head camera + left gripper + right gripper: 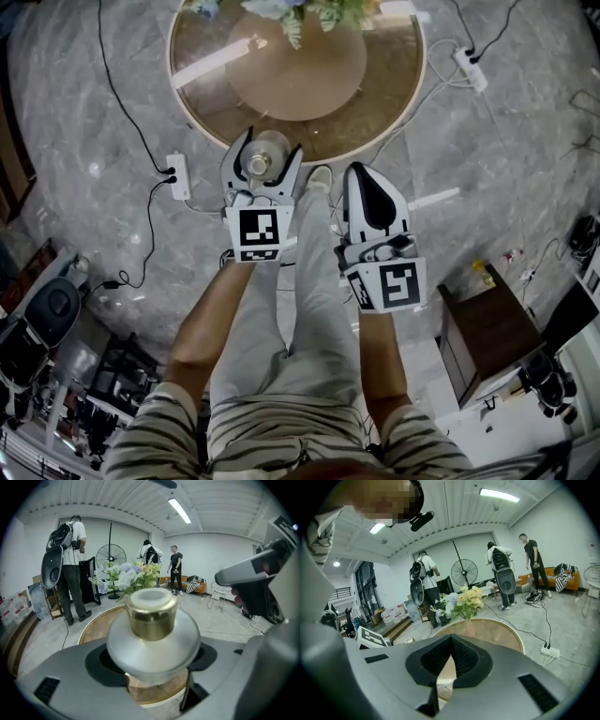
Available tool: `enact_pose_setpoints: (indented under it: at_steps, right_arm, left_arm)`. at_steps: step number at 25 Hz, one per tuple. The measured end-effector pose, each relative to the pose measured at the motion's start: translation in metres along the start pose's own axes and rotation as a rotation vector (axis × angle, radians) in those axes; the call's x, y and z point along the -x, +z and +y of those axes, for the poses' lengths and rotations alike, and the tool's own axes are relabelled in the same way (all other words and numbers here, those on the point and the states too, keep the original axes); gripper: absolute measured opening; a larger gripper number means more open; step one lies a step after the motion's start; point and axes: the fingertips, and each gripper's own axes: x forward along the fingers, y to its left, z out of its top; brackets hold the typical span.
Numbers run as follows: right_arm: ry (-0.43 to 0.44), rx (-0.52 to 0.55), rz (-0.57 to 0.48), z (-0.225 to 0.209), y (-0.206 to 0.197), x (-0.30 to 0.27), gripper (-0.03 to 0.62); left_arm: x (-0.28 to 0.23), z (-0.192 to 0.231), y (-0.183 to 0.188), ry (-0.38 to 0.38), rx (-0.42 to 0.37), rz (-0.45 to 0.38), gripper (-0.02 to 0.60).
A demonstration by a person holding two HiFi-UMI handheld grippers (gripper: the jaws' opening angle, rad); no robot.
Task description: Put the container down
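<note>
The container (263, 160) is a frosted, rounded jar with a gold neck and a white lid. It sits upright between the jaws of my left gripper (264, 171), which are wide apart and closed on its body. In the left gripper view the container (152, 630) fills the middle, with the black pads against its lower sides. It hangs over the near edge of the round glass-topped table (375, 112). My right gripper (373, 199) is beside it on the right, jaws shut with nothing between them; its pads (461, 656) meet in the right gripper view.
A bunch of flowers (291, 11) stands at the table's far side. Power strips (178, 175) (471, 67) and cables lie on the marble floor. A dark wooden side table (492, 333) is at the right. Several people (70, 569) and a fan (111, 557) are farther back.
</note>
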Motion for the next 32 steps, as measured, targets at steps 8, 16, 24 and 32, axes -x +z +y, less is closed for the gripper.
enact_pose_setpoints:
  at_steps: [8,16,24,32]
  right_arm:
    - [-0.009,-0.023,0.016,-0.013,-0.025,-0.011,0.008]
    - [-0.026,-0.035,0.041,-0.032,-0.046,-0.023,0.008]
    - [-0.018,-0.042,0.051,-0.033,-0.052,-0.034,0.008]
    - [0.003,-0.036,0.06,-0.03,-0.054,-0.042,0.008]
  left_arm:
    - [-0.036,0.008,-0.029,0.01,-0.015,0.022,0.331]
    - [-0.072,0.012,-0.056,0.014,-0.013,0.048,0.331]
    - [-0.098,0.017,-0.07,0.024,-0.01,0.061,0.333]
    - [-0.119,0.018,-0.08,0.03,-0.015,0.072,0.333]
